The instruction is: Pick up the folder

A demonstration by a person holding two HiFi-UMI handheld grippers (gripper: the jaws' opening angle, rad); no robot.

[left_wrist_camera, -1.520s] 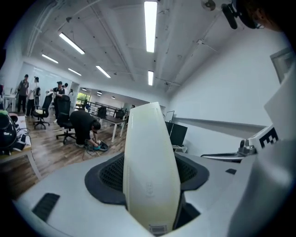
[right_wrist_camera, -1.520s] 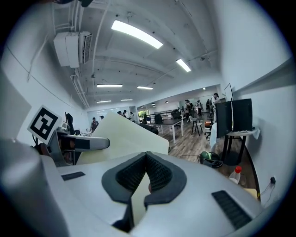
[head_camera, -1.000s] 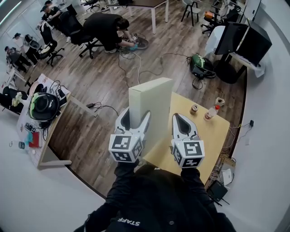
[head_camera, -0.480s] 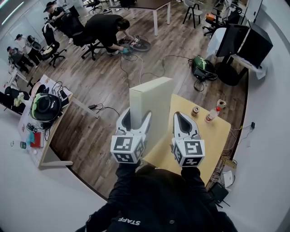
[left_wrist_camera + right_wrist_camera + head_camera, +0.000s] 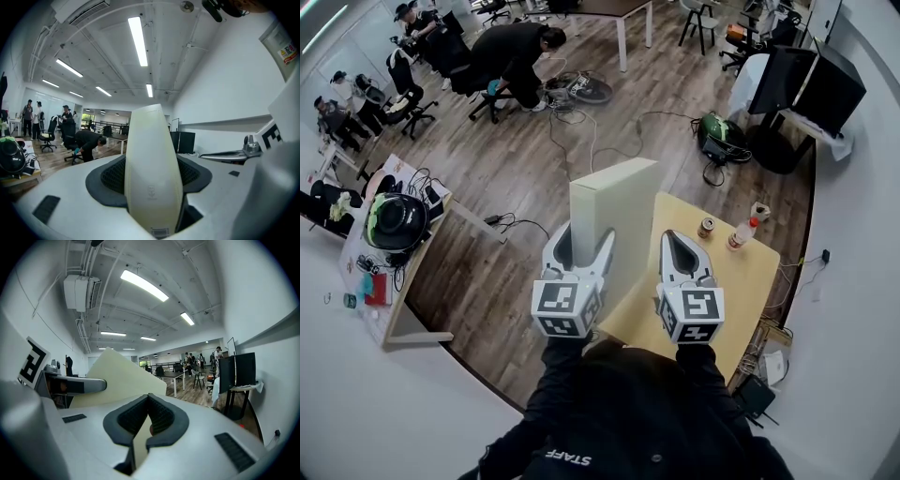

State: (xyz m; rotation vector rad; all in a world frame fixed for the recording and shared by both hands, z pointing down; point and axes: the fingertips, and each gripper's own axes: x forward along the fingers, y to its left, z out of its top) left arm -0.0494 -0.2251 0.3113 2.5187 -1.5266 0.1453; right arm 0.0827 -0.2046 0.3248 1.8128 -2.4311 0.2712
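Note:
A thick cream folder stands upright in the air above the near edge of the yellow table. My left gripper is shut on it, one jaw on each side of its spine. In the left gripper view the folder's spine fills the gap between the dark pads. My right gripper hovers just right of the folder, apart from it, shut with nothing held. In the right gripper view its tips meet, and the folder's broad face rises at the left.
On the table's far end stand a small can, a bottle with a red cap and a tape roll. A desk with a black helmet is at the left. Monitors stand far right; cables lie on the wooden floor.
Both grippers and the folder keep still. A person in the background by the floor cables has shifted to the left.

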